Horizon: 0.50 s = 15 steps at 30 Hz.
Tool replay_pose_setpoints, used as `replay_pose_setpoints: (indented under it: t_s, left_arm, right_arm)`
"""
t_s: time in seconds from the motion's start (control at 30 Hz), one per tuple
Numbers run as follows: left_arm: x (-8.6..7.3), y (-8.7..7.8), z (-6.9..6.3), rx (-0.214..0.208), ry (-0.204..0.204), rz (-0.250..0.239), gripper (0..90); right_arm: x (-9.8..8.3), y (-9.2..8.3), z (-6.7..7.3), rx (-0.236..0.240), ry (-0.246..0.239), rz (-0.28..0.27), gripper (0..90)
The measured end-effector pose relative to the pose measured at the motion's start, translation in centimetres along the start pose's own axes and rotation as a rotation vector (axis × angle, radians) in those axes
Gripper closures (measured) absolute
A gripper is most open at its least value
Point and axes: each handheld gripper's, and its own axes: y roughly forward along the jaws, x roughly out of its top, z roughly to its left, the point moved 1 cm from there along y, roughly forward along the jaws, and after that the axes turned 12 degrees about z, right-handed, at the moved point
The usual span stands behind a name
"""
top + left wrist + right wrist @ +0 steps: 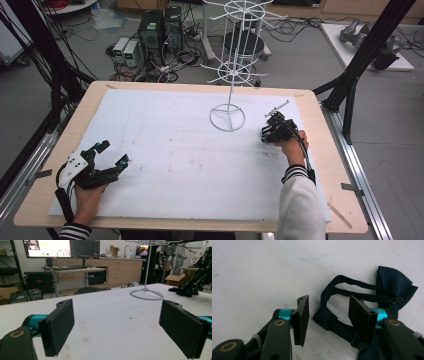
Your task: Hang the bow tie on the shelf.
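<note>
**Right tongs come down over a dark blue bow tie beside a wire display stand**

The right tongs [327,320] point down at the white table cover [165,150], their jaws part-way apart and not yet pressing on anything; the bow tie [387,287] lies flat just ahead of and under the far jaw, its strap loop reaching into the gap, likely so the pads can pinch strap or fabric. In the high view the same tongs [274,131] sit close to the ring base of the stand [227,118], probably where the tie is meant to hang. The left tongs [117,325], jaws wide apart and empty, rest low over the cover well away from the tie, apparently held back until a second grip is needed.
</note>
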Motion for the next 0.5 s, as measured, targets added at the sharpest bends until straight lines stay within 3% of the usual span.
replay_pose_setpoints:
  t_s: [0.33, 0.5]
  left_arm:
    - [-0.01, -0.02, 0.0, 0.002, 0.002, -0.001, 13.3]
    - [0.0, -0.01, 0.0, 0.002, 0.0, -0.001, 13.3]
  right_arm:
    - [0.04, 0.5, -0.02, 0.01, 0.006, 0.026, 59.4]
    - [0.04, 0.63, -0.05, 0.021, 0.01, 0.036, 65.7]
